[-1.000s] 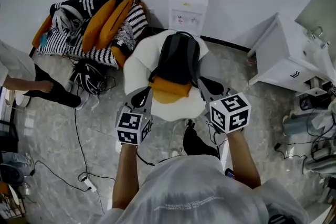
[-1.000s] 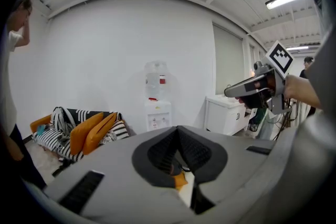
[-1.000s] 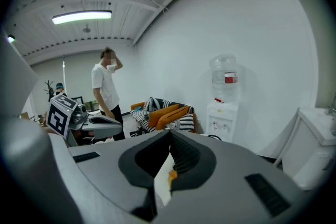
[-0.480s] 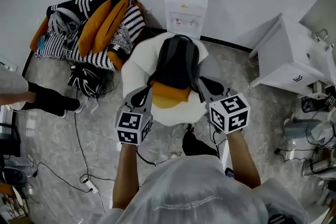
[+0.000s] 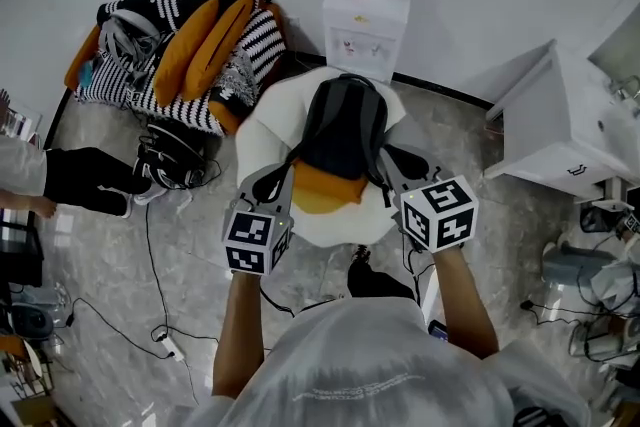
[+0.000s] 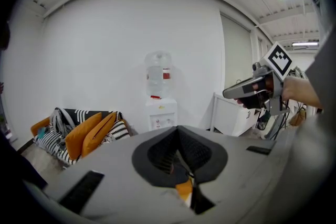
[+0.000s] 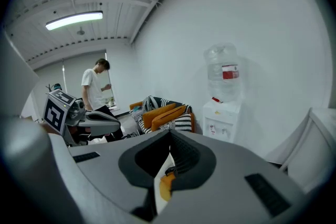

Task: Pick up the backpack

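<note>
While both pairs of jaws stand pressed together with nothing between them, we list the hazards from our feet outward, each placed against the backpack [image 5: 342,125].

1. Floor cable [image 5: 148,245]. Nearer to us than the backpack and to its left. We judge it a snag risk if we step sideways with a load in hand.

2. Left gripper [image 5: 270,181] and right gripper [image 5: 398,161]. Just beside the backpack's near corners, one on each side. Only a sliver of its orange base shows past the shut tips. Pushed forward as they are, they would shove the bag, not take it. They must part first.

3. Backpack. Dark grey with an orange lower panel, lying lengthwise with its top handle at the far end. The fabric looks soft. We expect a pinch on loose cloth or a thin strap to slip, and two uneven grips to let the bag swing.

4. White seat [image 5: 262,130]. Directly under the backpack, rounded at the edges. A sideways nudge could slide the bag off onto the floor.

5. Water dispenser [image 5: 365,23]. Just beyond the backpack's far end. An overshoot or a swung bag could knock it.

6. Striped and orange cushions [image 5: 200,45]. Beyond the backpack and to its left. Well apart and of little concern.
</note>
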`<state>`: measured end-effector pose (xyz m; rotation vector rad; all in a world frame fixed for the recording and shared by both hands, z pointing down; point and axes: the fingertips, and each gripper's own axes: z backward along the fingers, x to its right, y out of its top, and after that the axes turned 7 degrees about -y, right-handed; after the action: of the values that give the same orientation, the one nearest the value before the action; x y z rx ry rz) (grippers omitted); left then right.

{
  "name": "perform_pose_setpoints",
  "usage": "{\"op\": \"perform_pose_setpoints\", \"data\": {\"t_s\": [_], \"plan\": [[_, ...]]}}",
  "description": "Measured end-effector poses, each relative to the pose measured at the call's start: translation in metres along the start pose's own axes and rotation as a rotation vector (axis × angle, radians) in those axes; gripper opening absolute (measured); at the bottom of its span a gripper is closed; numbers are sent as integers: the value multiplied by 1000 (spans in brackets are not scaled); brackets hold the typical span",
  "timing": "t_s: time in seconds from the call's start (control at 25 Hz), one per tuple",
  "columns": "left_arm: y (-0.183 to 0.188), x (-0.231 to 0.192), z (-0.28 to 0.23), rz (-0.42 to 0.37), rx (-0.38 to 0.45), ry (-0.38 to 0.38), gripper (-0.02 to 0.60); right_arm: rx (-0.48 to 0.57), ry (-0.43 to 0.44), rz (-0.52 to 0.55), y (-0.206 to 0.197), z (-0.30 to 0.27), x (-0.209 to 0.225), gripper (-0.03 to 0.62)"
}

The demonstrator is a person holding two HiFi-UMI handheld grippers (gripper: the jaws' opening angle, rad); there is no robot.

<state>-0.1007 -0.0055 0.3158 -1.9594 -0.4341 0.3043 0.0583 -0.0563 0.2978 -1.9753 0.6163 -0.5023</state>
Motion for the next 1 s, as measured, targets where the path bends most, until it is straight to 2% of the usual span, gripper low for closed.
{"op": "perform_pose_setpoints", "data": {"t_s": [0.52,1.0], "plan": [[20,-19,-57,11,-34,57,28,-30,71,-15,14,-54,47,2],[38,-23,-94,-16,-48,100,28,-32,81,-74,11,-86,97,2]]}}
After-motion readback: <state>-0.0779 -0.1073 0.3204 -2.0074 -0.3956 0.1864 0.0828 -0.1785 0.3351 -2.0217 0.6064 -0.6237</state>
